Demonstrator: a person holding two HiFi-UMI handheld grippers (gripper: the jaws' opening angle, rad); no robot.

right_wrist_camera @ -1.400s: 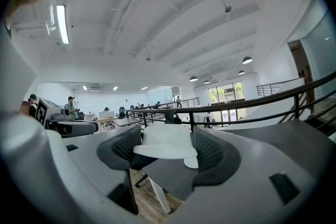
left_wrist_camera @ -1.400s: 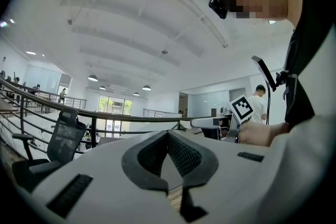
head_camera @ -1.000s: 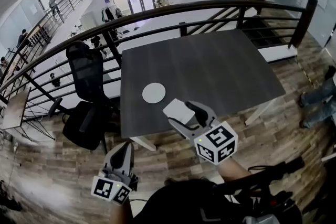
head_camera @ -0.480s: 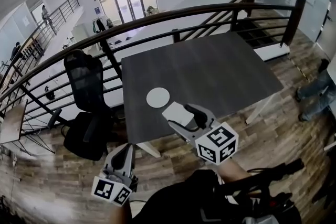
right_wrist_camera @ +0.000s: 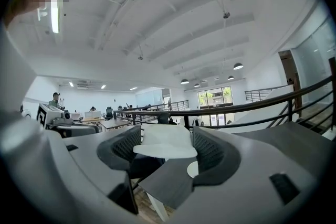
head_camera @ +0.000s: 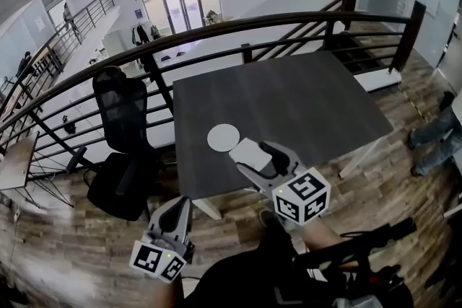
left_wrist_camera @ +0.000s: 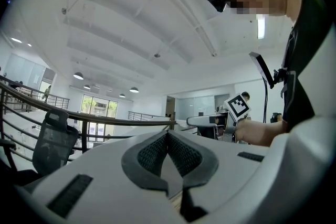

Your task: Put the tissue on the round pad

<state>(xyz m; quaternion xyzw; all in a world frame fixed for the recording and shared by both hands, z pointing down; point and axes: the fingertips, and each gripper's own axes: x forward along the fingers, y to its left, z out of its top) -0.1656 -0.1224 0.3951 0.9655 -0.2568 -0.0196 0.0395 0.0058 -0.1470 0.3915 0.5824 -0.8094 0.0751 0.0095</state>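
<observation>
Your right gripper (head_camera: 258, 159) has its jaws closed onto the tissue (head_camera: 250, 154), a flat white folded square held level above the near part of the table (head_camera: 303, 94). It is just short of the round pad (head_camera: 223, 137) and apart from it. Judge the tissue light, soft and limp: its free edge may droop or flutter, so hold it by the near edge and move gently. Crushing is no risk, though it may cling to a jaw on release. Your left gripper (head_camera: 177, 207), jaws pressed together on nothing, hangs low over the wooden floor (head_camera: 65, 256), off the table. The dark tabletop is flat and matt; behind it stand a railing (head_camera: 216, 22) and an office chair (head_camera: 121, 101)
</observation>
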